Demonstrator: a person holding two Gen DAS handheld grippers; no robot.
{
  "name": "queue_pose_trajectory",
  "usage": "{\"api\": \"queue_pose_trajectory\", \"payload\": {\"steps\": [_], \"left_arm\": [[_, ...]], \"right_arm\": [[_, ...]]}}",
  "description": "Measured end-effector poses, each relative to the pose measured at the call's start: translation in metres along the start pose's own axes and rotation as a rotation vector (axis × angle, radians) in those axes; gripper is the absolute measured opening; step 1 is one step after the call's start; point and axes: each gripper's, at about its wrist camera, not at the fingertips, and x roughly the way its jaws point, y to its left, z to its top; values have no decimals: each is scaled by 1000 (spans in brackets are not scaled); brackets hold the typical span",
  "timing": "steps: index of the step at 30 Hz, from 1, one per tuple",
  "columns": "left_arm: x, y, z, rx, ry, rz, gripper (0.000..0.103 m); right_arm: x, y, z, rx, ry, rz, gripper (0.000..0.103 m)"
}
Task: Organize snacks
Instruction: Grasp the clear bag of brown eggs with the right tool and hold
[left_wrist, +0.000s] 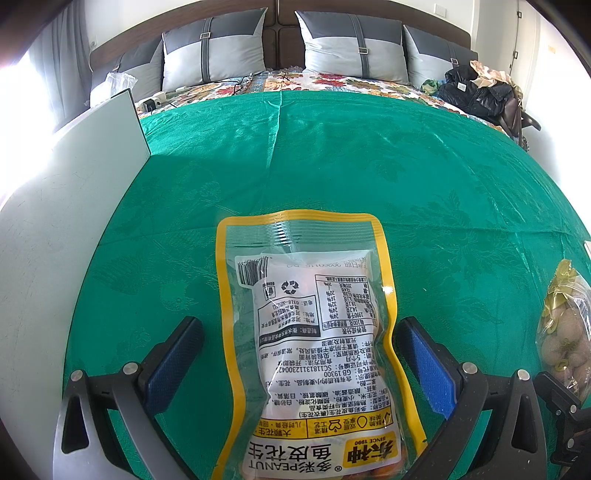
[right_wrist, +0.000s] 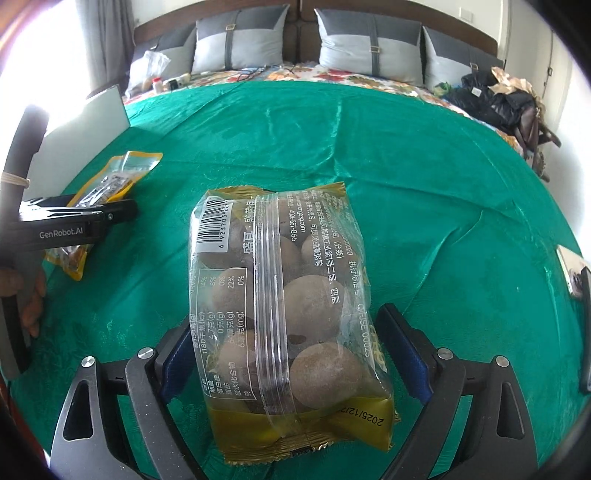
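A yellow-edged clear peanut bag (left_wrist: 306, 332) lies on the green cloth (left_wrist: 332, 166) between the fingers of my left gripper (left_wrist: 299, 343), which is open and not touching it. A gold-edged clear bag of round brown snacks (right_wrist: 284, 306) lies between the fingers of my right gripper (right_wrist: 284, 332), which is open with the pads close to its sides. The peanut bag (right_wrist: 110, 184) and the left gripper body (right_wrist: 62, 225) show at the left of the right wrist view. The brown snack bag (left_wrist: 565, 328) shows at the right edge of the left wrist view.
A white board (left_wrist: 74, 206) stands along the left of the cloth. Pillows (left_wrist: 351, 48) and a floral bedspread (left_wrist: 325, 83) lie behind. Dark clothes and a bag (left_wrist: 480, 92) sit at the far right. A flat object (right_wrist: 576, 277) lies at the cloth's right edge.
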Motion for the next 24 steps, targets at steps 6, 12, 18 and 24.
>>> {"api": "queue_pose_trajectory", "payload": {"steps": [6, 12, 18, 24], "left_arm": [[0, 0, 0, 0, 0, 0, 103], [0, 0, 0, 0, 0, -1, 103], [0, 1, 0, -1, 0, -1, 103], [0, 1, 0, -1, 0, -1, 103]], "right_arm": [[0, 0, 0, 0, 0, 0, 93], [0, 0, 0, 0, 0, 1, 93], [0, 0, 0, 0, 0, 1, 94], [0, 0, 0, 0, -1, 1, 94]]}}
